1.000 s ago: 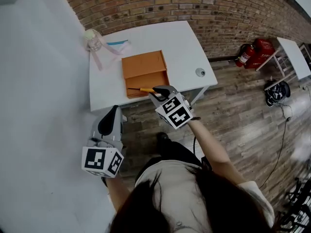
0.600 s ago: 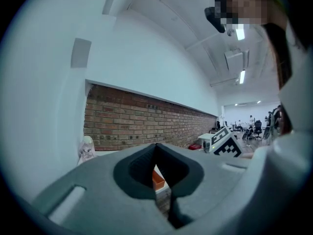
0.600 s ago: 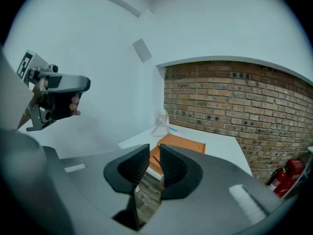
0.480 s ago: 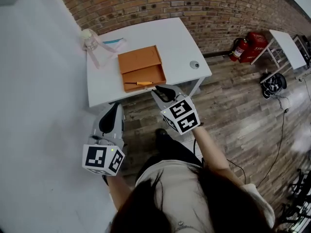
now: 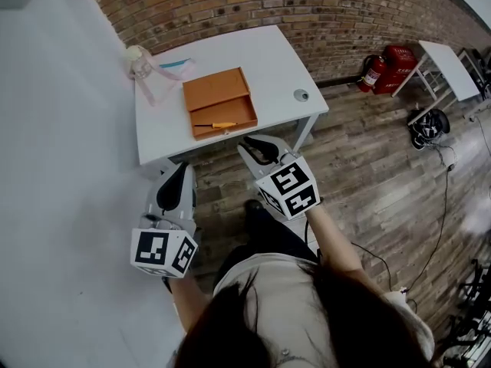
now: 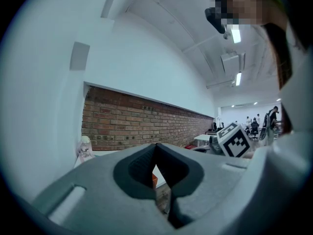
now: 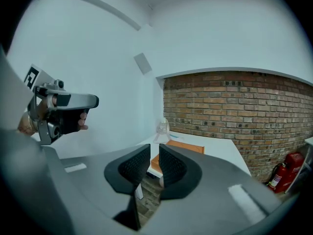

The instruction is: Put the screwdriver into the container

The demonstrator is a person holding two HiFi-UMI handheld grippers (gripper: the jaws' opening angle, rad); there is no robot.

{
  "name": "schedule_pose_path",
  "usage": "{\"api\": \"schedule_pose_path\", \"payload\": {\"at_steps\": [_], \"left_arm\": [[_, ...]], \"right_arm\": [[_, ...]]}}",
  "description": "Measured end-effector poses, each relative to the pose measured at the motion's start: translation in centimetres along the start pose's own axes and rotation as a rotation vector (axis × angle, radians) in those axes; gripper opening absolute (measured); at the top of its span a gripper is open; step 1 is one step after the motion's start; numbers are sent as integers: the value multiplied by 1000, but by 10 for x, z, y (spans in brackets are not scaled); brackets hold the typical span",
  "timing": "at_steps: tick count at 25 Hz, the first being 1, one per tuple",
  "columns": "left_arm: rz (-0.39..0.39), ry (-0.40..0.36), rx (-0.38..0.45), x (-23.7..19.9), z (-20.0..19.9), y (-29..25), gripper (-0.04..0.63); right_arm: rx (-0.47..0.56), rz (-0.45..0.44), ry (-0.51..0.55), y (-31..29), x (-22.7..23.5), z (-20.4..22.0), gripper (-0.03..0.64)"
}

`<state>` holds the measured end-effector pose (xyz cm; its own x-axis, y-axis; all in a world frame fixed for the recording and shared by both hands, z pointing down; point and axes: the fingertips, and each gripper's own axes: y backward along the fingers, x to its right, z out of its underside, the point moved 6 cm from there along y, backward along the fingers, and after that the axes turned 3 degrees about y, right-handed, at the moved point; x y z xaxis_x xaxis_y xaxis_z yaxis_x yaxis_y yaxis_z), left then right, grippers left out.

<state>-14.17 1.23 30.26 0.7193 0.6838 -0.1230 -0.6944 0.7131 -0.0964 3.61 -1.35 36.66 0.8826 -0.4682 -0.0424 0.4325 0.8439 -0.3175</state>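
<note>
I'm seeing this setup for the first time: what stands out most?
The orange container on the white table draws the eye first, with the screwdriver lying in its nearer compartment. Closer in, the left gripper and right gripper, each with a marker cube, hang empty just short of the table's near edge.

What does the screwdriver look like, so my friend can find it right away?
Find the white table by the brick wall, then the flat orange container on it. The screwdriver lies in the container's half nearest the person: a thin stick with a yellow-orange handle and dark shaft, the only skinny thing in there.
</note>
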Motion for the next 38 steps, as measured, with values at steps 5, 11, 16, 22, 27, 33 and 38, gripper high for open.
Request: {"api": "schedule_pose_path", "payload": {"at_steps": [5,11,16,22,27,33,38], "left_arm": [[4,-2,0,6,2,8,2],[13,7,-4,14,6,15,2],[28,4,-9,19,10,19,2],[42,4,-6,23,11,23,2],[51,2,1,29,9,24,2],[56,-6,10,36,8,26,2],[50,-2,23,41,5,31,2]], "right_arm": [[13,10,-10,13,-6,2,61],[30,27,-13,31,-14,2,54],[60,43,-9,45,-23,0,48],[94,63,-16,61,-30,-6,32],[124,73,-15,74,-33,-11,17],[163,89,-12,89,-35,-16,6],[180,93,13,97,-40,-18,5]]}}
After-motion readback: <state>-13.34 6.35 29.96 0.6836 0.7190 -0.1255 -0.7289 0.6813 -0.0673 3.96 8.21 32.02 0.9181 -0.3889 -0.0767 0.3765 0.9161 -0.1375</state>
